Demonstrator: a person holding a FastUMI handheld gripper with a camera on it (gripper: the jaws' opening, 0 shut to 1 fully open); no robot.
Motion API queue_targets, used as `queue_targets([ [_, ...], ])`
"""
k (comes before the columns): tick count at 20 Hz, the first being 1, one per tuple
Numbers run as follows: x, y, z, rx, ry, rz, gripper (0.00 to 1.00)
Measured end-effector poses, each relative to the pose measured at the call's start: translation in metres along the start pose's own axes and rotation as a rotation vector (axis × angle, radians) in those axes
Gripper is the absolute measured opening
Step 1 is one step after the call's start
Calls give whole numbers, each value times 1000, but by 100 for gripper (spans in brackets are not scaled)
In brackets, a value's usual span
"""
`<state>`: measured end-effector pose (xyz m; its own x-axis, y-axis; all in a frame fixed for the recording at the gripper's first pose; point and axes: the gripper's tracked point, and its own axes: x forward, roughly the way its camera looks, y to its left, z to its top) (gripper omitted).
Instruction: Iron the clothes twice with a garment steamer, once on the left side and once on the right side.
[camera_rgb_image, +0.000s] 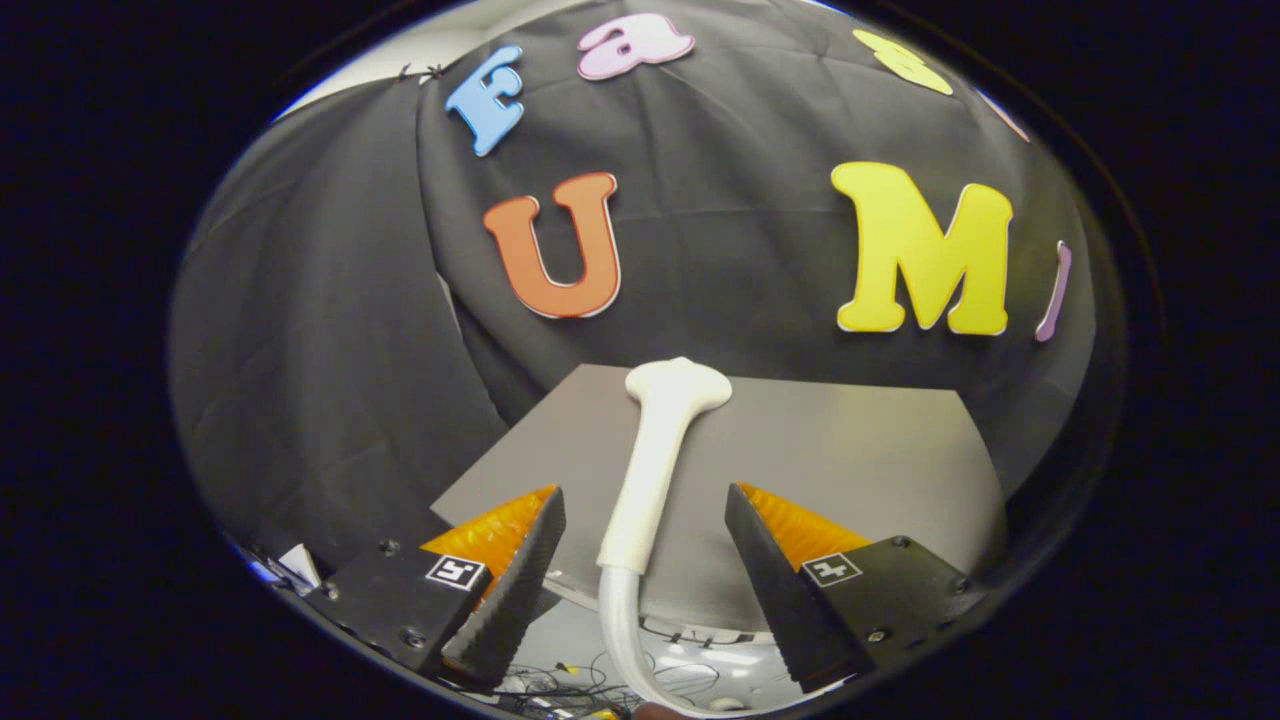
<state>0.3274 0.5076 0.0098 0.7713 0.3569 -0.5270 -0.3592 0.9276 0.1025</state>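
A white garment steamer (655, 460) lies on the grey tabletop (860, 450), its flared head (678, 385) pointing away from me toward the black cloth wall. Its handle runs back between my fingers, and its pale hose (618, 625) curves down over the table's near edge. My gripper (645, 495) is open and straddles the handle. There is a gap between the handle and the fingers (520, 580) on both sides, so neither one presses on it.
The black cloth wall (330, 350) rises close behind the table and wraps round its left side. Below the table's near edge lie tangled cables (560, 690) on a light floor. A small white object (297, 568) sits low to the left of the gripper.
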Motion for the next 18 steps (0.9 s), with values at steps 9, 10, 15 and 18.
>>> queue_targets([
  [9,68,-16,-13,29,144,-168,87],
  [10,73,-16,-14,25,154,-182,85],
  [15,85,-9,-24,2,200,-192,68],
  [18,82,-2,-21,25,186,-194,49],
])
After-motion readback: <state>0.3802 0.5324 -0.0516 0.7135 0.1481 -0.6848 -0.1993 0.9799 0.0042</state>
